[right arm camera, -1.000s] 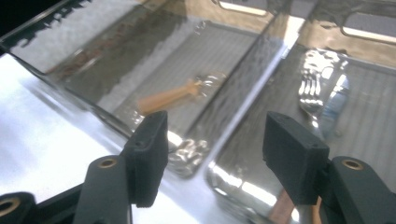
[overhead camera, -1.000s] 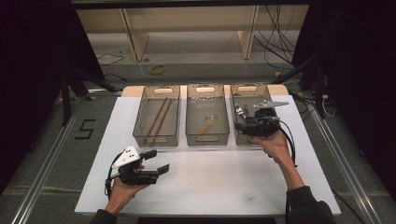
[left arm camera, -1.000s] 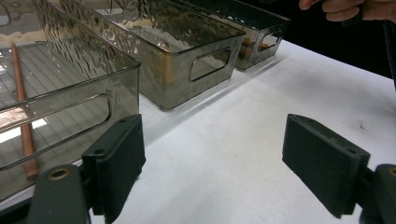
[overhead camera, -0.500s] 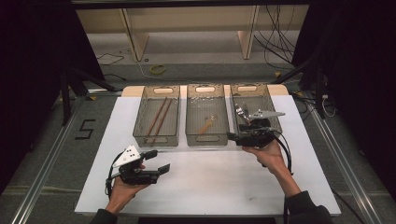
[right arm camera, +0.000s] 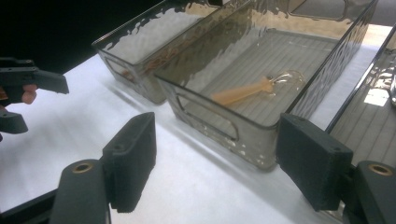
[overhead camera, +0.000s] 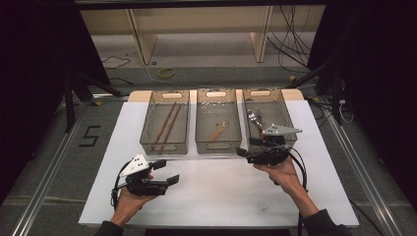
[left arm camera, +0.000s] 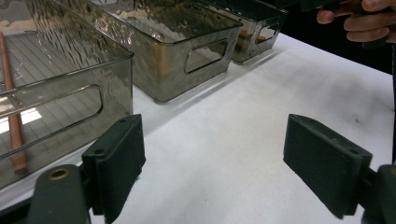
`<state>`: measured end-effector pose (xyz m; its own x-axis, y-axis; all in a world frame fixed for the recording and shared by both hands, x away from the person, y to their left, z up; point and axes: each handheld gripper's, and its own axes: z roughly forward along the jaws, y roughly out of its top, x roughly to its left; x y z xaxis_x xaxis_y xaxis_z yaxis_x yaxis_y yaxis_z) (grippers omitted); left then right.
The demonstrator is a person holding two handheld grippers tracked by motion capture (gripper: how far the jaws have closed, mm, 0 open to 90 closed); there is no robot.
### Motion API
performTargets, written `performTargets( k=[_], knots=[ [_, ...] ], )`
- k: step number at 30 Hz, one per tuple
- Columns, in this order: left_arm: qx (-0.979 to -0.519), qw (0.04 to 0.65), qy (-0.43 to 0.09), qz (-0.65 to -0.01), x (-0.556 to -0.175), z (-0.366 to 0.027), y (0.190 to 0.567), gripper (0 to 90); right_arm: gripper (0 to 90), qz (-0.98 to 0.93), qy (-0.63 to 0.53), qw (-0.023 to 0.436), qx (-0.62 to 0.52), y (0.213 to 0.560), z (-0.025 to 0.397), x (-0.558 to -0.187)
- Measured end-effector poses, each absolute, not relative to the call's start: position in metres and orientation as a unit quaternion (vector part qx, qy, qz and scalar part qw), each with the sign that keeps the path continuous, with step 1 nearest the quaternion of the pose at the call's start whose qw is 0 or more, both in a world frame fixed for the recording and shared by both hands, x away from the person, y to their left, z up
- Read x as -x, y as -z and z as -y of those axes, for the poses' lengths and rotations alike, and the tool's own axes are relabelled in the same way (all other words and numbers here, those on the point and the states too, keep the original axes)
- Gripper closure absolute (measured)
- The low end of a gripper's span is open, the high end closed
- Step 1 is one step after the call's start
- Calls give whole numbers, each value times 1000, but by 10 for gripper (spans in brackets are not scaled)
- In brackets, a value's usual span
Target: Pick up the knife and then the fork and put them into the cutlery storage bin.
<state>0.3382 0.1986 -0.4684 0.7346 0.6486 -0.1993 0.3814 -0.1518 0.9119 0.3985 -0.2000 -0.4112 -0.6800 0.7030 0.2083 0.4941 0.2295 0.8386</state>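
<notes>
Jaws of both grippers stand wide apart with nothing between them. From the high view, the left gripper (overhead camera: 164,181) rests low over the white desk (overhead camera: 221,191), near its front left, while the right gripper (overhead camera: 244,152) hovers just before the front wall of the right-hand smoky clear plastic bin (overhead camera: 275,105), which holds what look like metal utensils (overhead camera: 255,119), too small to tell apart. The middle bin (overhead camera: 218,120) holds a wooden-handled spoon (overhead camera: 217,132); the left bin (overhead camera: 165,120) holds two brown chopsticks (overhead camera: 166,124).

From the left gripper view, open black jaws frame bare desk, with the left bin (left arm camera: 70,93) close at the left and a chopstick (left arm camera: 11,112) inside it.

From the right gripper view, the parted jaws point at the middle bin (right arm camera: 243,126), where the spoon (right arm camera: 247,91) lies flat on the ribbed floor.
</notes>
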Motion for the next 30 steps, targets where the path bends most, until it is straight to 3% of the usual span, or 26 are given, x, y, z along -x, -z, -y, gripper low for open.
performTargets(
  k=[30],
  knots=[
    [-763,544,-104,-333,-337,-195,471,194,220,-774,-506,125,-359,435,215,-347]
  ],
)
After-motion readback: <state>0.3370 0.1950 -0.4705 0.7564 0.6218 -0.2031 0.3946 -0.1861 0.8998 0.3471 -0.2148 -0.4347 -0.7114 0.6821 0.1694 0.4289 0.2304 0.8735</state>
